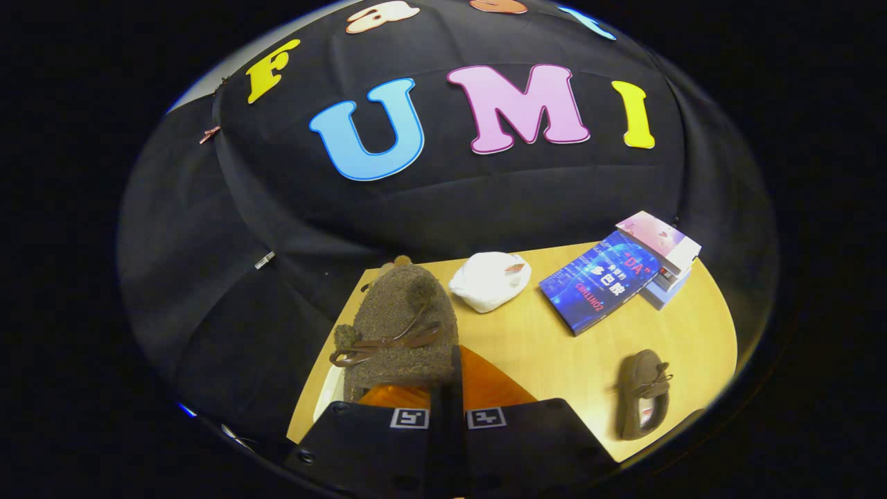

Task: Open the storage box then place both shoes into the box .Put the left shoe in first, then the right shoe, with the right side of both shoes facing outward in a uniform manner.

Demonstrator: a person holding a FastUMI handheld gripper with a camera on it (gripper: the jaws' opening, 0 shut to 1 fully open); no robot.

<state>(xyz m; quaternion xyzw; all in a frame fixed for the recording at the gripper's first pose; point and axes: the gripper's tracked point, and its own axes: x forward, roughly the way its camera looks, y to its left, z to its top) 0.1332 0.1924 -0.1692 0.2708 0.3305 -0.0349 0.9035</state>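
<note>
A fuzzy brown shoe (402,322) with a dark bow lace is held up, pinched at its rim by the closed fingers of the hand-held gripper (447,388), above an orange box (485,388). The second brown shoe (643,394) lies on the wooden surface (527,346), well right of the held shoe; a white cloth (490,279) and a blue book (599,281) lie beyond it.

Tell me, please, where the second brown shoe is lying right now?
In the gripper view, the second brown shoe lies alone on the wooden table, right of the closed fingers and nearer than the blue book.
</note>
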